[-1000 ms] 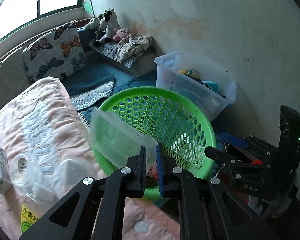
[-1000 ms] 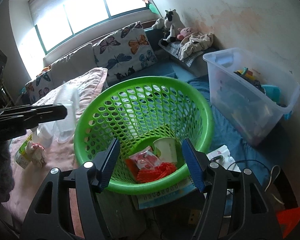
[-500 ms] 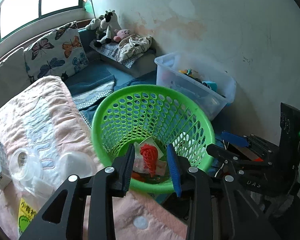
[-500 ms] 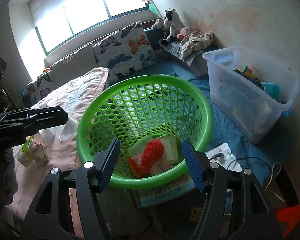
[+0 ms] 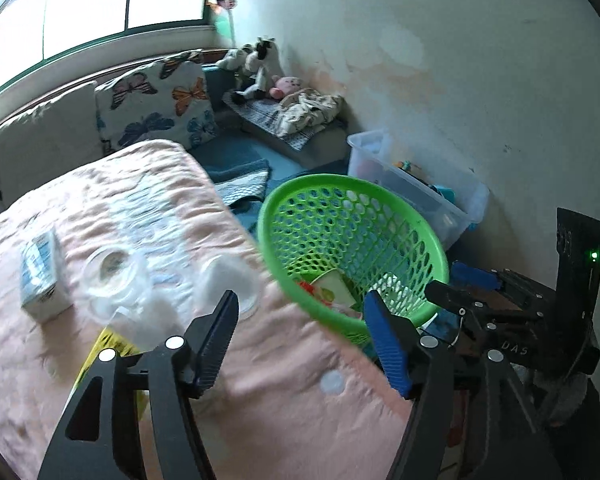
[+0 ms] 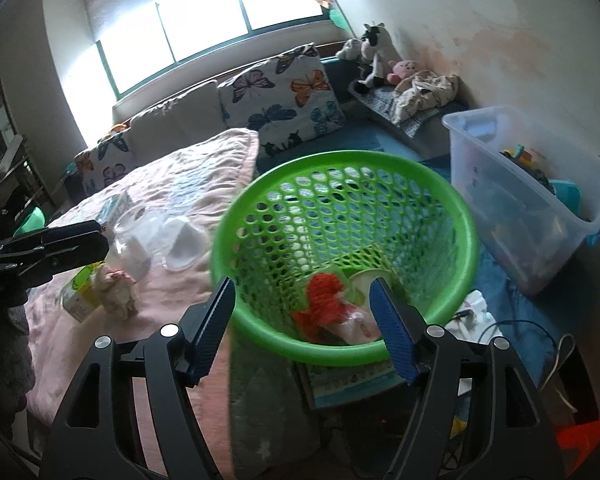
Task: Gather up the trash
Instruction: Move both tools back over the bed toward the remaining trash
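Left wrist view
Left gripper (image 5: 304,338): jaws spread wide, holding nothing, above the pink blanket (image 5: 112,208) at the side nearest the green basket (image 5: 432,248).
Trash outside the basket: a clear round lid (image 5: 114,266), a clear cup (image 5: 230,284), a small blue-white carton (image 5: 42,276) and a yellow wrapper (image 5: 112,342) lie on the blanket, on the side away from the basket; the picture is blurred there.
Trash inside the basket: red and white pieces (image 5: 332,286) on its floor, just beyond the right finger.
Room: the blanket's edge meets the basket rim; a clear storage bin (image 5: 452,204) stands close behind the basket, by the wall.
Right gripper (image 5: 466,284): just beside the basket, on the side away from the blanket.

Right wrist view
Right gripper (image 6: 302,326): jaws wide apart and empty, framing the near rim of the green basket (image 6: 466,216).
Trash inside the basket: a red mesh piece (image 6: 324,300) and pale wrappers (image 6: 358,326) between the fingers.
Trash outside the basket: clear cups (image 6: 182,246), a crumpled tissue (image 6: 116,292) and a yellow carton (image 6: 78,294) on the pink blanket (image 6: 196,176) beside the basket.
Left gripper (image 6: 88,242): over the blanket beside that trash; its jaws cannot be judged here.
Room: the storage bin (image 6: 500,168) sits beside the basket; cables (image 6: 540,336) lie on the floor near it.
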`<action>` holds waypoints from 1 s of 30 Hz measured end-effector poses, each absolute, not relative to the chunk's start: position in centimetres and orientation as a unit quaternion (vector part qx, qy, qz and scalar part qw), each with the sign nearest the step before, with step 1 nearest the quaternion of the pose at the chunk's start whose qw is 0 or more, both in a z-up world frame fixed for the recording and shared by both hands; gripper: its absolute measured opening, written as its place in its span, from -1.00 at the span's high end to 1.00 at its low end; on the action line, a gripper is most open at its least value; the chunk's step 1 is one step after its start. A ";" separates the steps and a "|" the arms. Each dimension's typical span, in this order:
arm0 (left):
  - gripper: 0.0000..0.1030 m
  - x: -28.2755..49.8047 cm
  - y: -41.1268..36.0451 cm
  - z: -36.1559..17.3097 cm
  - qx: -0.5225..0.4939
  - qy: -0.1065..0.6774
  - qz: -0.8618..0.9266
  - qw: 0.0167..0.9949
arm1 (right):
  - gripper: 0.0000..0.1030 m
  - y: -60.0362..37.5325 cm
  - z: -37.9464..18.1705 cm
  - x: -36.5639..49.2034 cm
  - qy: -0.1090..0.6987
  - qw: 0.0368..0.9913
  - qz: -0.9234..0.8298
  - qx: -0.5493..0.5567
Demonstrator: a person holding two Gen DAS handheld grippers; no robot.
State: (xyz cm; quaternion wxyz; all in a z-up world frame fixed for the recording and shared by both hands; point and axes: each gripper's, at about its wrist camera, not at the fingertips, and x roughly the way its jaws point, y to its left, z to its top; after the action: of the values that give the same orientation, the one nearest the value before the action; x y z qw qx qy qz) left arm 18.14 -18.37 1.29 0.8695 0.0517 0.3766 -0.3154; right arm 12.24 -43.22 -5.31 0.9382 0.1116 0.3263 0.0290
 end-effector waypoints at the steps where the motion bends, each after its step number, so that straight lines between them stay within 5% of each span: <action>1: -0.35 18.1 -17.7 1.3 0.049 0.376 -0.310 0.872 | -0.37 -42.8 -5.2 12.3 0.326 0.938 0.034 0.110; 7: -0.53 17.3 -13.2 1.1 0.031 0.372 -0.279 0.885 | -0.41 -40.1 -5.0 12.6 0.327 0.938 0.057 0.099; 30: -0.57 15.2 -0.4 -1.3 -0.033 0.386 -0.177 0.905 | -0.42 -28.1 -5.9 15.2 0.351 0.917 0.184 0.044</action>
State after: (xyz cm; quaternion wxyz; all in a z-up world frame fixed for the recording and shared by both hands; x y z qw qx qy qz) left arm 15.18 -0.44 -1.29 0.9047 -0.0330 0.3860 -0.1772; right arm 15.20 -28.06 -5.88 0.9173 0.0440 0.3507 0.1836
